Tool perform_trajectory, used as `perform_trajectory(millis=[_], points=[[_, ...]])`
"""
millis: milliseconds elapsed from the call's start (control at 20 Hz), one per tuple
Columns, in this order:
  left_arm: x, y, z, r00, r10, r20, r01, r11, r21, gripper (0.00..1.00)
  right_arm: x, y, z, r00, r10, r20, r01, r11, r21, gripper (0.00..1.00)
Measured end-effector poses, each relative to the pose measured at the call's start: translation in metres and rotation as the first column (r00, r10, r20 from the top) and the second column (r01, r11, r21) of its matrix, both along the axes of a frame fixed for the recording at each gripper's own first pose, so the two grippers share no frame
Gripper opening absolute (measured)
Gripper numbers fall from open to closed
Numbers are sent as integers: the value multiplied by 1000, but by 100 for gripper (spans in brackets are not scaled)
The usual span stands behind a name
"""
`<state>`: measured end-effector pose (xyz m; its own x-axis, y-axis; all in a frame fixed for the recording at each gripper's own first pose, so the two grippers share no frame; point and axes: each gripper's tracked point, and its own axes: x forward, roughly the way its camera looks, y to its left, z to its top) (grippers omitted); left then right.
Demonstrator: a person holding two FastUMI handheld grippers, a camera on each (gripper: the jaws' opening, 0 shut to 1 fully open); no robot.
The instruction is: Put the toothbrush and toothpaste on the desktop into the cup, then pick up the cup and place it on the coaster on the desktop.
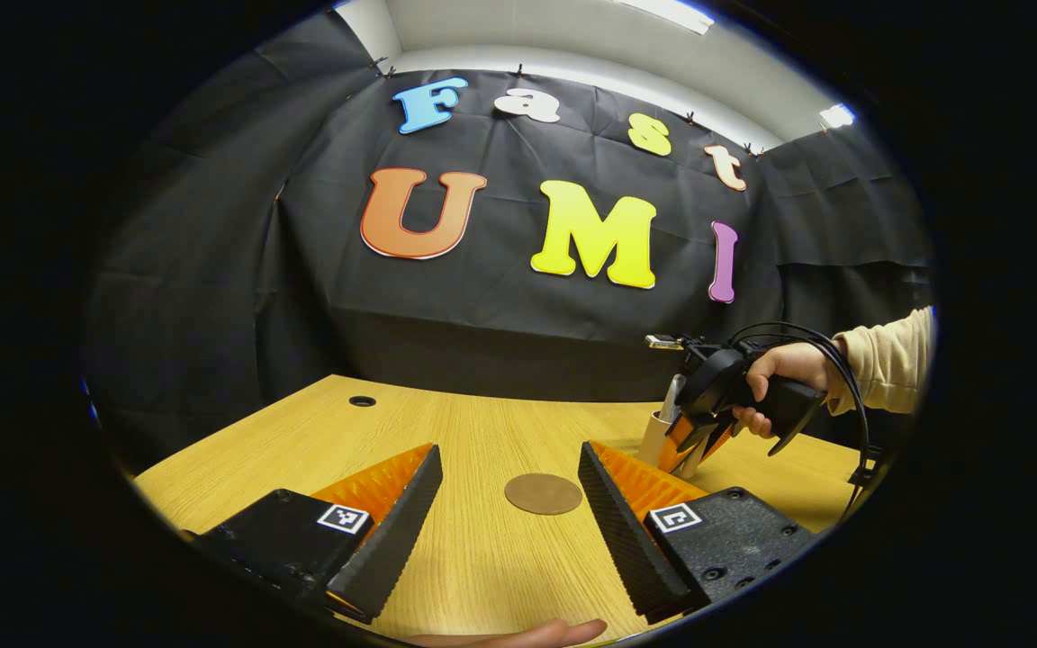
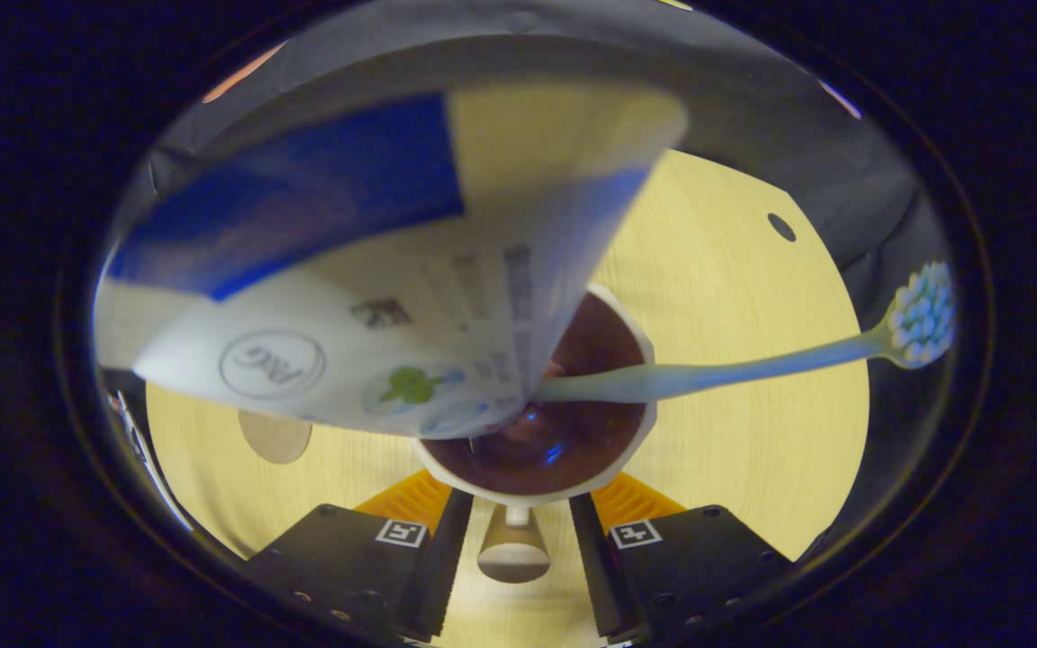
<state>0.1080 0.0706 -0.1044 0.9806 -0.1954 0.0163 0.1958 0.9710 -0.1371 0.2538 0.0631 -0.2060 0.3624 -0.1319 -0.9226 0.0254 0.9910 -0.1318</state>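
Left gripper hovering wide open and empty above the desk, coaster between the fingers.
Over to the right gripper: parted around the cup's handle, grip impossible to confirm; toothpaste and toothbrush standing inside the cup.

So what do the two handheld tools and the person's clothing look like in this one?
Each tool has two ribbed, wedge-shaped fingers on black blocks carrying square black-and-white markers. The left tool shows this up close, as does the right tool. Farther off, the right tool has a black pistol-style handle with looping black cables. The person wears a beige long sleeve.
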Motion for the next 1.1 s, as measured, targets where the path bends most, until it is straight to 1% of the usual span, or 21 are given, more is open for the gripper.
perform_trajectory(millis=[100,200,250,350,450,500,550,800,850,1050,1100], points=[[-1,-3,-1,1000,-12,-7,12,1000,-5,98,1,-4,0,1000,1,3,-1,1000,-6,55],[-3,-3,-2,1000,-17,-6,17,1000,-10,96,3,-2,-3,1000,-28,0,28,1000,-5,38],[-2,-2,-4,1000,-15,-8,15,1000,-12,96,5,-2,-8,1000,-30,-2,30,1000,-9,29],[-1,-2,-11,1000,-15,-28,14,1000,-20,96,7,0,-7,1000,-23,5,23,1000,-12,31],[-3,-1,-18,999,-14,-45,13,999,-29,96,12,5,-5,999,-22,31,22,1000,8,31],[-4,-1,-20,999,-13,-52,11,999,-32,96,16,5,-7,999,-13,40,12,1000,16,28],[-4,1,-22,998,-9,-57,7,999,-34,96,17,5,-8,999,-7,50,6,1000,23,28],[-5,3,-26,998,-4,-69,2,1000,-29,96,6,1,-8,998,-4,61,3,1000,29,27],[-5,4,-26,998,-4,-67,2,1000,-27,98,4,1,-8,998,-5,58,3,999,39,26],[-9,-3,-20,999,-15,-50,15,1000,-15,97,-4,2,14,995,26,95,-28,999,17,25],[-10,-1,-20,999,-8,-45,7,1000,-9,98,-7,6,21,993,41,106,-43,999,11,25]])
